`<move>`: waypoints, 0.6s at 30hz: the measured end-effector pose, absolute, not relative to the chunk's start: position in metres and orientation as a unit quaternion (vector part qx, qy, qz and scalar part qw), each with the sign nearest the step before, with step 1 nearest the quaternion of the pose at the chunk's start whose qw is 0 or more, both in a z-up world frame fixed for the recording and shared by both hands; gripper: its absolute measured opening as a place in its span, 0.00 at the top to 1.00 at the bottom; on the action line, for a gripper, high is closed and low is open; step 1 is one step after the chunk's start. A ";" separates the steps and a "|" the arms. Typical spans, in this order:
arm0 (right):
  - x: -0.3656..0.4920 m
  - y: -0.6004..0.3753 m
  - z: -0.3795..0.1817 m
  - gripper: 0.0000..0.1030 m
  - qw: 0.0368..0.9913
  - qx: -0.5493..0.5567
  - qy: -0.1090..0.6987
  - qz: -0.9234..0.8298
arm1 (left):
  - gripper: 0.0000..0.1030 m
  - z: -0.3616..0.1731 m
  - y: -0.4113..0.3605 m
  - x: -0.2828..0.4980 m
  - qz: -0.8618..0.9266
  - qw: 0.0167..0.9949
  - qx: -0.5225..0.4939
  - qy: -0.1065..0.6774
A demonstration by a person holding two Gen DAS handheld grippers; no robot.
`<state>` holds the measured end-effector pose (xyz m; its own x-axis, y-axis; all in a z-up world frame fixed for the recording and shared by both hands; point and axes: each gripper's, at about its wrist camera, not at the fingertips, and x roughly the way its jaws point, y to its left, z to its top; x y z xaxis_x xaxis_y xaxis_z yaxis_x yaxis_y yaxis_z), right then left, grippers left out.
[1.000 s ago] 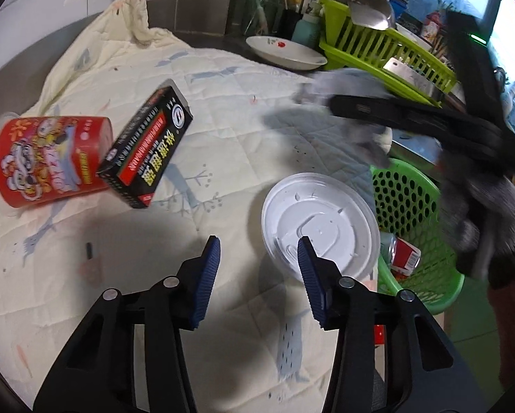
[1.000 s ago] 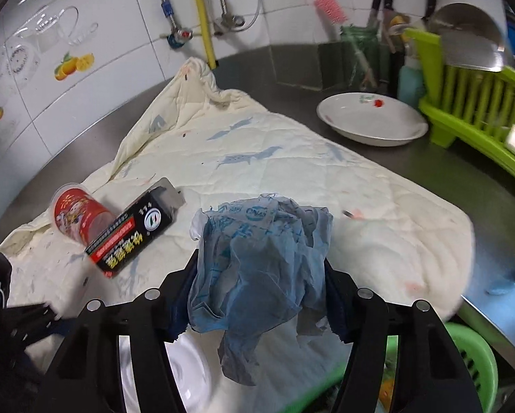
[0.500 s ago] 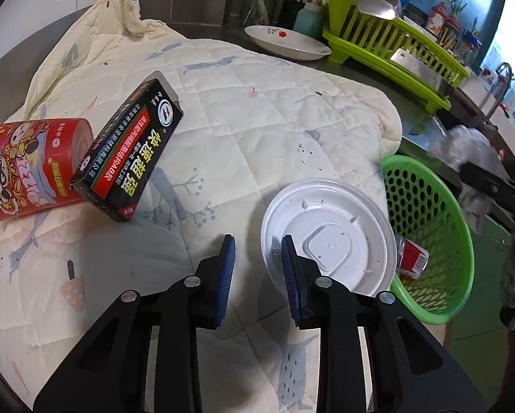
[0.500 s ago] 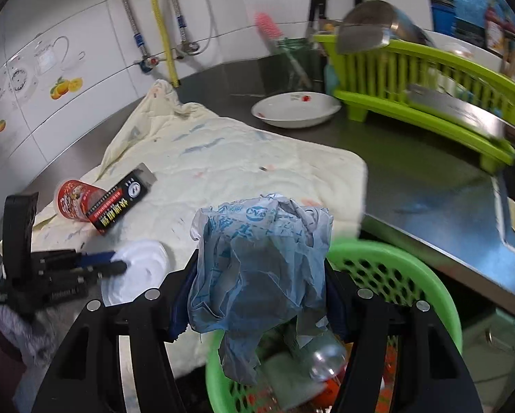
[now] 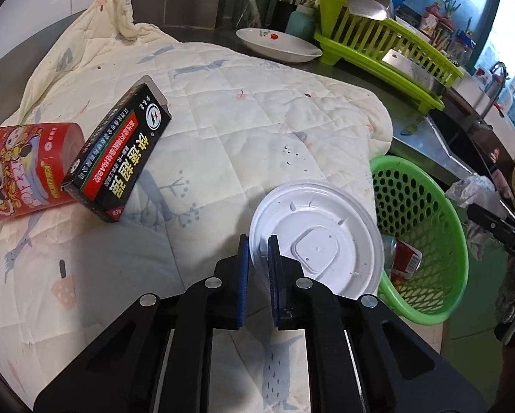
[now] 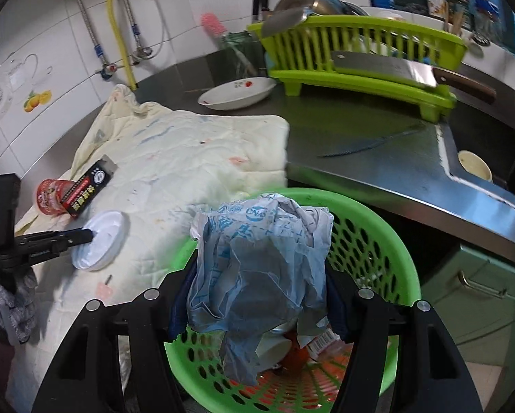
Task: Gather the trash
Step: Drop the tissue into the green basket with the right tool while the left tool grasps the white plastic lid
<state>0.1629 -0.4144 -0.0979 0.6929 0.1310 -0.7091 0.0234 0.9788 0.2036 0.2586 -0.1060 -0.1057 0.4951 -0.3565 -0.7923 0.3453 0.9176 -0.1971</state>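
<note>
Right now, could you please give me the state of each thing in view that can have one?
Left claw: just closed on the lid's rim.
Lid: lying on the quilt.
Right claw: shut on the bag, over the basket.
Bag: crumpled, held.
Basket: partly filled.
Cup: on its side.
Box: leaning on the cup.

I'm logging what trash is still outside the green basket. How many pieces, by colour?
Red: 1, the cup lying on the quilt.
Black: 1, the box leaning on that cup.
White: 1, the lid, its rim pinched by the left gripper.
Pale blue: 1, the crumpled bag held by the right gripper over the basket.
Total: 4
</note>
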 end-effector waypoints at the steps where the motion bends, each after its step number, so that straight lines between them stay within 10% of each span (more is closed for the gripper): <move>1: 0.162 -0.417 -0.100 0.40 0.914 0.100 0.392 0.025 | 0.92 -0.104 -0.105 0.257 -0.203 0.866 -0.008 0.458; 18: 0.174 -0.452 -0.128 0.22 0.905 0.118 0.409 -0.025 | 0.96 -0.069 -0.126 0.222 -0.247 0.867 -0.019 0.432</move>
<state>0.1739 -0.4524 -0.1281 0.6645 0.0513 -0.7456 0.1421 0.9707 0.1935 0.2216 -0.1257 -0.0693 0.5042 -0.4448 -0.7402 0.4125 0.8771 -0.2460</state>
